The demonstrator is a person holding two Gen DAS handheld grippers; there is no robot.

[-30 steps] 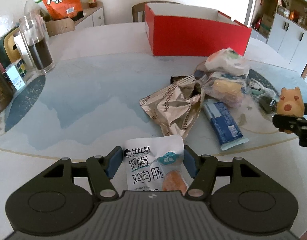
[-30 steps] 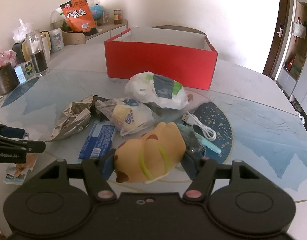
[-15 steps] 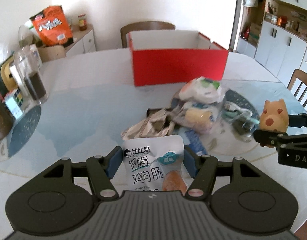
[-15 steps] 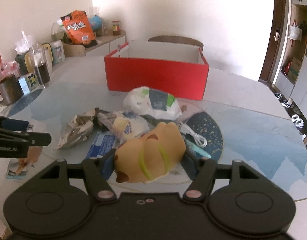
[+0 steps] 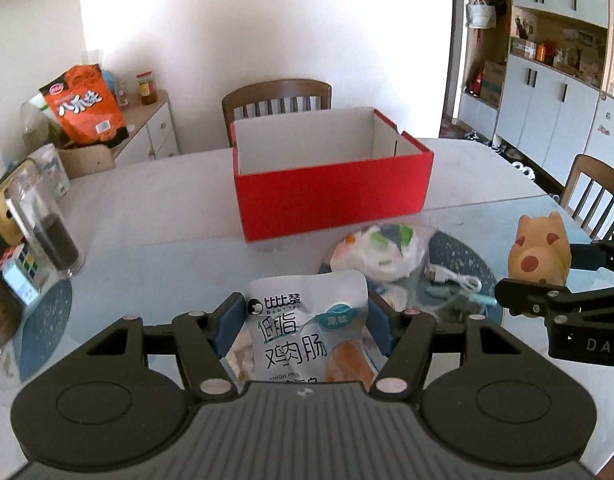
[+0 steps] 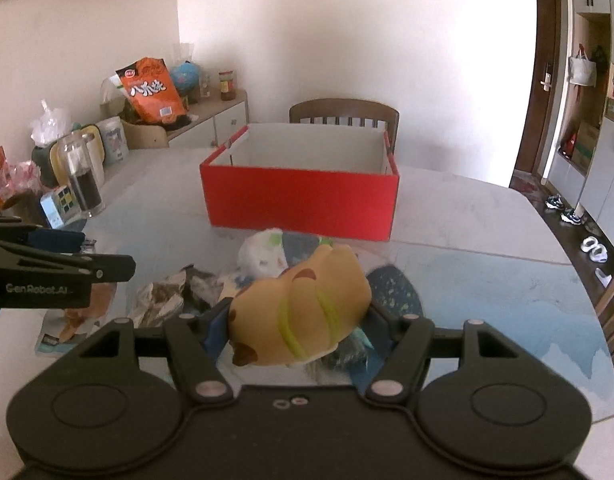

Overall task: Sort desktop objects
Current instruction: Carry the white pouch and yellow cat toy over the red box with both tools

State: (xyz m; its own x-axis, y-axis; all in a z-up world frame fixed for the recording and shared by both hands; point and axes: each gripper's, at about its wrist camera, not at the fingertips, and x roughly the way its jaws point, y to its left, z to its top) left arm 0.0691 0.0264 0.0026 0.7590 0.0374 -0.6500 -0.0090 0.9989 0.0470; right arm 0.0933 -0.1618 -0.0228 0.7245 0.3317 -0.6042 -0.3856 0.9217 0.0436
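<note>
The left gripper [image 5: 305,320] is clamped on a white sausage pouch [image 5: 307,328], its blue pads pressing the pouch's two sides; the pouch stands upright between them, print facing the camera. The gripper tilts downward over the table [image 5: 159,216] and is held above it, the pouch clear of the surface. From the right wrist view the same gripper [image 6: 107,268] reaches in from the left edge, with the pouch [image 6: 79,316] hanging below its fingers.

The right gripper [image 6: 297,320] grips a yellow pig toy [image 6: 307,308] lying on its side across the jaws, snout to the lower left, green stripes up. It too points down at the table and is lifted off it. In the left wrist view it [image 5: 531,284] comes in from the right edge with the toy [image 5: 541,252] upright, face toward the camera.

Both grippers sit side by side, well apart, aimed toward the red box [image 5: 331,184], which stands open and empty further back on the table. Between grippers and box lie a white plastic bag [image 5: 379,252], a white cable [image 5: 455,278] and a crumpled foil wrapper [image 6: 163,296]. A glass jar [image 5: 47,228] stands at the left.
</note>
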